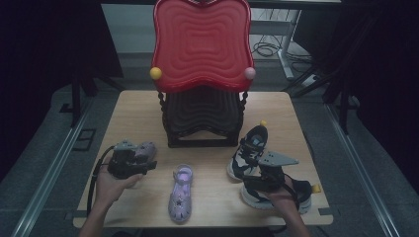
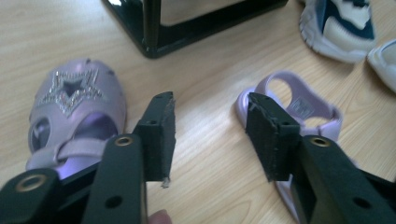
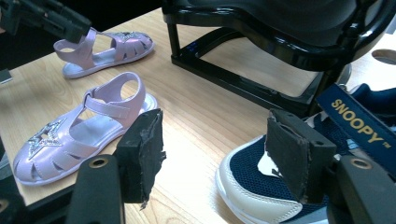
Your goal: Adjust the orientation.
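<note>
- Four shoes and a black-and-red rack [image 1: 201, 74] are set on the tabletop [image 1: 138, 111]; the rack stands at the back centre.
- Left sandal [image 1: 143, 150] is placed near the left edge, just beyond the left gripper [image 1: 129, 165]; in the left gripper view its star-trimmed toe [image 2: 77, 100] is seen beside the left jaw.
- The left gripper's jaws are spread, with bare wood between the pads; nothing is pinched.
- Second sandal [image 1: 180, 195] is laid at the front centre, toe toward the front edge, well apart from its mate.
- Right gripper [image 1: 267, 180] is held over the near sneaker [image 3: 261, 186] at the front right corner; jaws are spread, and no pad is pressed on the shoe.
- Far sneaker [image 1: 252, 145] is set just behind, beside the rack's right foot.
- Handling, judged: the sandals are taken as light, glossy and somewhat slippery, with soft, bending straps; the heel strap or the sole's edge is best pinched.
- The sneaker is judged heavier and padded; the heel collar or tongue is favoured.
</note>
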Tool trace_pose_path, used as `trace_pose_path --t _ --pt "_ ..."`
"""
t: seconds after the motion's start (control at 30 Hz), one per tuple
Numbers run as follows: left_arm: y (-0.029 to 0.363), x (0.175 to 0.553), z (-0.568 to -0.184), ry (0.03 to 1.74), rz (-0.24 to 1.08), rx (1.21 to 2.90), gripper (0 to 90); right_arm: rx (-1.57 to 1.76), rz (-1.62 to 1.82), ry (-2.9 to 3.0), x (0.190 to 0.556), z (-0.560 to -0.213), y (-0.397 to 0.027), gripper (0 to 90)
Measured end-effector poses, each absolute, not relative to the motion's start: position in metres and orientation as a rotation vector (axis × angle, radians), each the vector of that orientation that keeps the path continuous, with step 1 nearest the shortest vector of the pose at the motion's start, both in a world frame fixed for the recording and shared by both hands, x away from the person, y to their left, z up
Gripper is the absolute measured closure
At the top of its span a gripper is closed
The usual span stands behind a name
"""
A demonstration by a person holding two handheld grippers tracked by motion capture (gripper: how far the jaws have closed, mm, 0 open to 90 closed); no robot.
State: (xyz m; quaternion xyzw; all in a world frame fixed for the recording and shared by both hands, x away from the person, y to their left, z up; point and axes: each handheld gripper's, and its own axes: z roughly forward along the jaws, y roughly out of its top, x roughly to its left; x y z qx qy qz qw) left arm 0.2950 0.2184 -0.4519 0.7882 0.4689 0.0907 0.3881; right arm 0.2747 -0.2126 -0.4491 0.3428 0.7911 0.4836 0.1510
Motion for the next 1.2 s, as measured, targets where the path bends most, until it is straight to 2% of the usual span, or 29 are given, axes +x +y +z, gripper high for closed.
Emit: trace_pose_path --t 0.2,0.6,0.77,0.8,0.87,0.9,0.93,0.97,1.1,1.2 --pt "0.215 0.295 -0.449 1.185 0.257 1.98 45.6 0.961 1.393 2.293 0.273 -0.45 -0.208 37.7" --pt "0.218 0.283 -0.461 1.169 0.209 1.959 42.7 0.913 1.401 2.355 0.267 -0.454 -0.191 44.6" --pt "0.22 0.279 -0.463 1.161 0.203 1.965 42.6 0.864 1.389 2.402 0.263 -0.458 -0.182 57.4" --pt "0.22 0.278 -0.463 1.163 0.201 1.962 42.4 0.841 1.39 2.423 0.261 -0.46 -0.18 64.2" --pt "0.22 0.278 -0.463 1.163 0.201 1.959 42.3 0.833 1.391 2.43 0.261 -0.46 -0.179 67.5" --pt "0.22 0.277 -0.463 1.162 0.202 1.958 42.1 0.807 1.404 2.456 0.258 -0.46 -0.175 75.2" --pt "0.22 0.277 -0.463 1.162 0.202 1.958 42.1 0.807 1.404 2.456 0.258 -0.46 -0.175 75.2" --pt "0.222 0.277 -0.463 1.166 0.203 1.954 42.0 0.794 1.418 2.473 0.257 -0.462 -0.17 81.1" --pt "0.227 0.277 -0.463 1.176 0.201 1.942 41.8 0.765 1.429 2.528 0.253 -0.466 -0.153 87.2" --pt "0.229 0.277 -0.463 1.18 0.201 1.933 41.8 0.755 1.45 2.55 0.252 -0.469 -0.142 88.3"
